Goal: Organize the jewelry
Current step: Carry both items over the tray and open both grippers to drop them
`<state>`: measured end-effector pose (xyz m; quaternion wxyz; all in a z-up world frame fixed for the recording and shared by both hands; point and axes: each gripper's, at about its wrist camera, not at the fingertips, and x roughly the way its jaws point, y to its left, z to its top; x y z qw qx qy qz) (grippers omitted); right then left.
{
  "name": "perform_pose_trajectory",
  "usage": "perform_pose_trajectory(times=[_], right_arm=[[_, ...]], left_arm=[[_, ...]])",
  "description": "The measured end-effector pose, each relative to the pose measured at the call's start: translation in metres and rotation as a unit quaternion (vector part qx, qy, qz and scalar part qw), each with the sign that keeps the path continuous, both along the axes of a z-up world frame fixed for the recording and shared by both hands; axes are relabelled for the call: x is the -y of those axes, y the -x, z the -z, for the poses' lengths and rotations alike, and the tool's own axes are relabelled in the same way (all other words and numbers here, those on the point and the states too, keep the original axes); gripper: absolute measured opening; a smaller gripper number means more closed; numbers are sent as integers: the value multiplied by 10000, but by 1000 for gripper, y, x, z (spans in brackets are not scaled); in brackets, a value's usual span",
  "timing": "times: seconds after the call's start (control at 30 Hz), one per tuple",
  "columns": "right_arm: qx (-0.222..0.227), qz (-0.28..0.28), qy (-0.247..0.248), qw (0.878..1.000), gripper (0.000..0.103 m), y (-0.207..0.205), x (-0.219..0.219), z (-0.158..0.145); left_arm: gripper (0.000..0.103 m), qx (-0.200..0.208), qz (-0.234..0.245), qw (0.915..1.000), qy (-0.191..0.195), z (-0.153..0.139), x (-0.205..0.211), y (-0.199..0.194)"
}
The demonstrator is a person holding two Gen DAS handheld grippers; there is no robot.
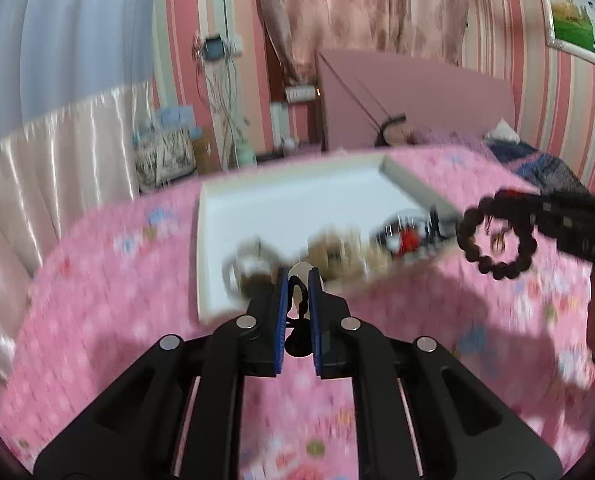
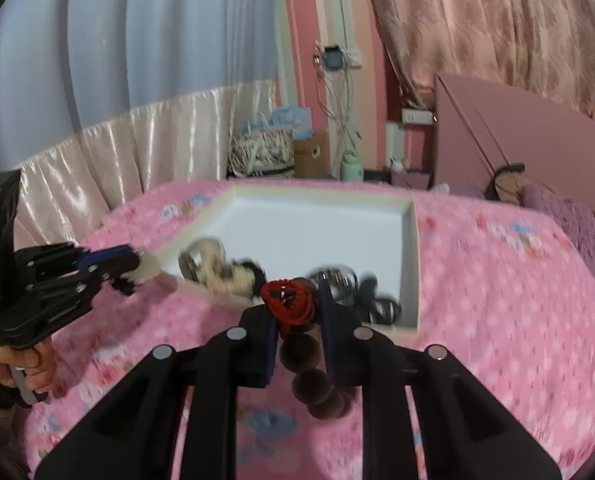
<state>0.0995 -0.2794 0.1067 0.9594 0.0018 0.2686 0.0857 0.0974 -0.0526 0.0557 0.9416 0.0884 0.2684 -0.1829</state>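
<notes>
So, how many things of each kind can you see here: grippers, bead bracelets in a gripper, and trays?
Grippers: 2, the left gripper and the right gripper
Bead bracelets held: 1, the dark bead bracelet
Trays: 1, the white tray
Total: 4
The pieces in the tray are too blurred to count.

Both fisheye views are evenly and softly lit, with cool brightness diffused through the sheer curtain (image 1: pixel 57 40) at upper left and glare streaked down the satin drape (image 2: pixel 109 152). Soft shadows are cast on the pink bedspread (image 1: pixel 437 312). Straight lines are bowed toward dark vignetted corners, and the jewelry in the white tray (image 2: pixel 411 264) is smeared by motion blur.
</notes>
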Motion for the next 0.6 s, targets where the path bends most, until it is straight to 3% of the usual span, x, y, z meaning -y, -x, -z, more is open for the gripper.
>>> perform_pose_trajectory(times=[0.23,0.37,0.47,0.6], right_arm=[[257,-135,-727,9969,18,-59,7,-12],[100,173,-698,9974,18,-100,18,17],[-308,504,-517,9969,19,-118,26,52],[-457,783,-86,9958,23,-122,25,63]], left_arm=[[8,154,-428,9989,120,-6,21,-69],[8,-78,-552,9982,203,25,26,-98],[6,-300,-518,9982,-36,53,31,-108],[6,-363,-476,9981,131,54,34,-109]])
